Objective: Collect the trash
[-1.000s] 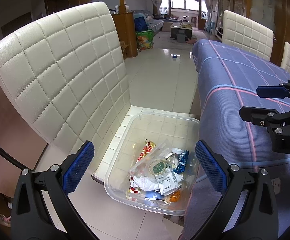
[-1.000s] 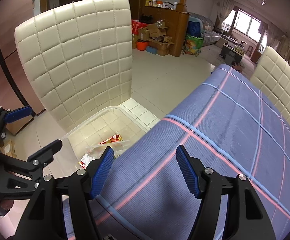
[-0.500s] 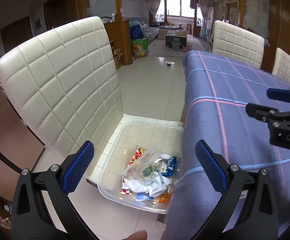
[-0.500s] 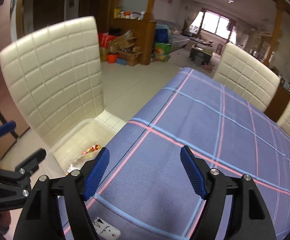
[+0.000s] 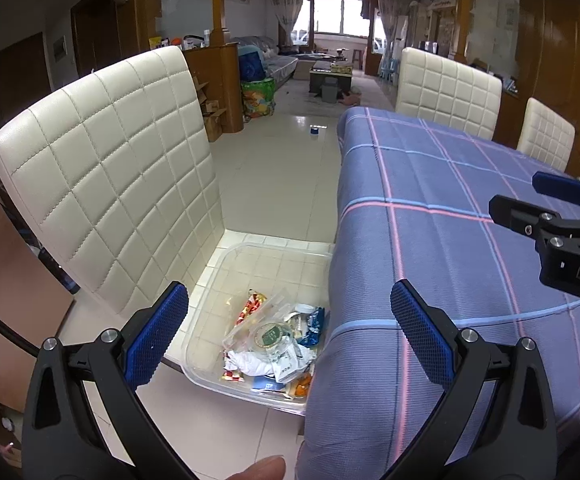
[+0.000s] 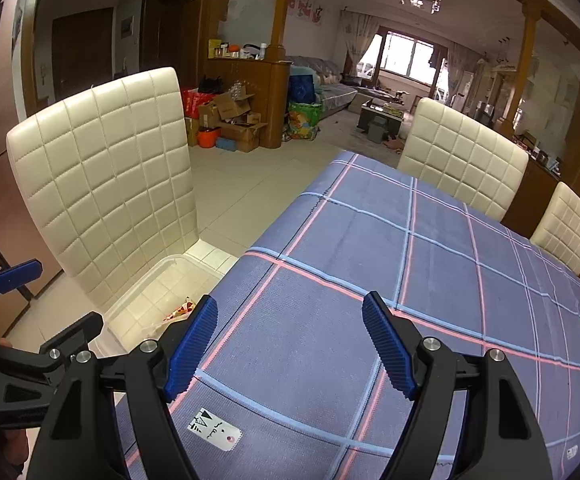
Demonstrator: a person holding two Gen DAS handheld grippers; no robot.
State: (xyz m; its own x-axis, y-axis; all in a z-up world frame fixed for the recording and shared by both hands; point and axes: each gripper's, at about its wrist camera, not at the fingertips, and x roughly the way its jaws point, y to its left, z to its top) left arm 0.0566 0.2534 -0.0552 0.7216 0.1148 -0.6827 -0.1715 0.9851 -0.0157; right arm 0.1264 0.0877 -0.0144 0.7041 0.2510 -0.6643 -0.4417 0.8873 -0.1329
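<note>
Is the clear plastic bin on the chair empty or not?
Not empty: the clear plastic bin holds wrappers piled at its near end; the far end is bare.

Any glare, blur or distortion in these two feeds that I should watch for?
Left wrist: window blown out, glare on floor tiles, chair back bowed by fisheye, clear bin sharp. Right wrist: window overexposed, tablecloth lines curve, corners black.

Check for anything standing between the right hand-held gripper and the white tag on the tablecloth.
Nothing visible does. The right hand-held gripper hangs open above the tablecloth, and the tag lies bare just below and left of it.
</note>
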